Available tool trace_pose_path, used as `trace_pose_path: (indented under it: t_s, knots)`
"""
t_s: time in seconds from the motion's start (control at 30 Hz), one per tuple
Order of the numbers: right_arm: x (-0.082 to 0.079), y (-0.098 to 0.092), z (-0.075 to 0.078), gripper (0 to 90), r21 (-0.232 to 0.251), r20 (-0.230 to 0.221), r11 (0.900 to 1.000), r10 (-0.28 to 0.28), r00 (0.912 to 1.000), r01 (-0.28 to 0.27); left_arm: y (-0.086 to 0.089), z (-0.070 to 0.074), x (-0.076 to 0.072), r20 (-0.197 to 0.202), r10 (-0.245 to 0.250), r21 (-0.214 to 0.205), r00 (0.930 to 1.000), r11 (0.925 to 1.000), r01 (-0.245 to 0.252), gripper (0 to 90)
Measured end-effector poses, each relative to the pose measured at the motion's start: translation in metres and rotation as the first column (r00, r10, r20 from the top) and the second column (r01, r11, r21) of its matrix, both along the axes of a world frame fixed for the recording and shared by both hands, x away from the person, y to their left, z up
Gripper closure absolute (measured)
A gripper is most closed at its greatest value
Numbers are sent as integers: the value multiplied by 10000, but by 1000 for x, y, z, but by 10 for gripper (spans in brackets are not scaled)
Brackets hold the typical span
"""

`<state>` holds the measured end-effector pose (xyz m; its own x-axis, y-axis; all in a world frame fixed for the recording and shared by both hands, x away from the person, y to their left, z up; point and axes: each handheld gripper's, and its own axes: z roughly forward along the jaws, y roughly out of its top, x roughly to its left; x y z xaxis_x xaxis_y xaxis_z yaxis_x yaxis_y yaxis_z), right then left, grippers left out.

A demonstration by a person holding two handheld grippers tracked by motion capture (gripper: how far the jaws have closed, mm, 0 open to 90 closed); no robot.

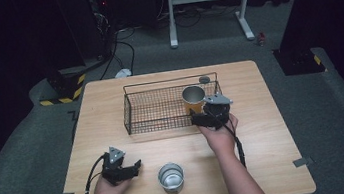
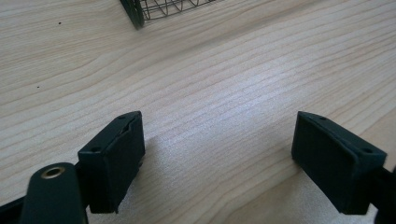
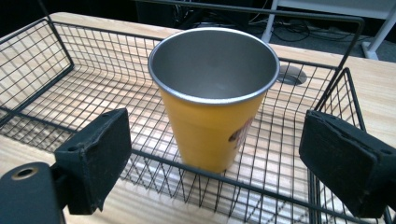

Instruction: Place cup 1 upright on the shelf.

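Wooden bench [image 1: 110,105], pale grain, standing on grey carpet. Toward the far edge, roughly centred, a black wire basket [image 1: 146,111], open-topped, with a thin rail running above its far side. Inside the basket, in its right end, an upright yellow cup [image 1: 193,99] with a metal interior and rim, mouth up, bottom on the basket's wire floor, some printed mark on its side too small to read. Just past the basket's far right corner, a small round grey disc [image 1: 204,79] set in the bench top.

Right gripper [image 1: 203,118] held by a hand at the basket's near right side, pointed toward the cup. Jaws spread wide in the right gripper view, pads clear of the cup on both sides, nothing gripped; basket's near rim between the jaws and the cup.

Near the bench's near edge, about centred, a second cup, silver metal [image 1: 171,177], upright, open mouth up, apart from both grippers.

Left gripper [image 1: 131,168] held low near the near left part of the bench, pointing toward the silver cup. Jaws wide apart in the left gripper view, bare wood between them, nothing held; a corner of the basket at the top of that view.
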<state>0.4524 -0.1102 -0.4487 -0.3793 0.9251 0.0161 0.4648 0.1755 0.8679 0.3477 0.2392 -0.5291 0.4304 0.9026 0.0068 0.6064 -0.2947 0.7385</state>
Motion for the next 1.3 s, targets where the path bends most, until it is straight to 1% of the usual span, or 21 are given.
trace_pose_path:
  t_s: [0.13,0.23,0.33,0.37,0.43,0.5,0.57,0.63,0.67,0.7,0.77,0.83,0.9,0.97,1.0,1.03,1.07,1.13,1.2,1.23,1.3]
  knots:
    - [-11,-5,-2,97,12,49,10000,32,10000,-32,0,0,0,-10,22,-24,10000,10000,-22,176]
    - [-19,-9,-5,107,-72,197,9999,138,9997,-137,0,0,0,-12,27,-20,10000,10000,-27,176]
    - [-29,-13,-8,107,-39,174,9997,228,9996,-227,0,0,0,-6,38,-16,10000,10000,-38,176]
    - [-36,-16,-11,110,-168,176,9994,306,9994,-303,0,0,0,-10,51,-18,10000,10000,-51,174]
    - [-39,-17,-12,116,-184,162,9993,334,9993,-331,0,0,0,-5,66,-15,10000,10000,-66,173]
    - [-50,-21,-17,121,-241,143,9988,435,9989,-432,0,0,0,-5,68,-17,10000,10000,-68,173]
    - [-53,-22,-19,122,-272,155,9987,436,9989,-432,0,0,0,-9,64,-12,10000,10000,-64,173]
    - [-61,-25,-24,122,-248,40,9990,369,9993,-368,0,0,0,-5,67,-16,10000,10000,-67,173]
    - [-67,-28,-28,122,-419,27,9985,348,9994,-347,0,0,0,-8,69,-20,10000,10000,-69,173]
    - [-67,-28,-28,122,-419,27,9985,348,9994,-347,0,0,0,-7,69,-20,10000,10000,-69,173]
    - [-74,-33,-36,121,-637,-155,9976,265,9995,-275,0,0,0,-55,173,5,9998,9999,-173,161]
    - [-76,-35,-40,122,-657,-254,9975,230,9994,-246,1,0,1,-52,258,27,9997,9997,-258,150]
    - [-83,-40,-50,121,-931,-594,9956,81,9982,-136,1,0,1,-53,262,29,9996,9997,-262,150]
    - [-84,-42,-52,121,-992,-637,9950,67,9979,-130,1,0,1,-58,266,21,9996,9996,-266,150]
    - [-86,-44,-55,121,-1050,-776,9944,-10,9970,-72,1,0,1,-59,266,22,9996,9996,-266,150]
    - [-88,-47,-60,119,-1154,-1046,9933,-94,9945,-28,1,0,1,-55,264,27,9996,9996,-264,149]
    - [-88,-47,-60,119,-1154,-1046,9933,-94,9945,-28,1,0,1,-64,274,27,9996,9996,-273,149]
    - [-90,-50,-63,119,-1299,-1208,9915,-195,9925,37,1,0,1,-66,278,27,9996,9996,-278,148]
    - [-89,-54,-65,119,-1575,-1414,9874,-350,9893,124,1,0,1,-64,276,28,9996,9996,-276,148]
    - [-88,-57,-66,119,-1487,-1640,9888,-392,9857,145,1,0,1,-57,270,35,9996,9996,-269,148]
    - [-88,-57,-66,120,-1522,-1701,9882,-440,9845,178,1,0,1,-62,264,35,9996,9996,-264,148]
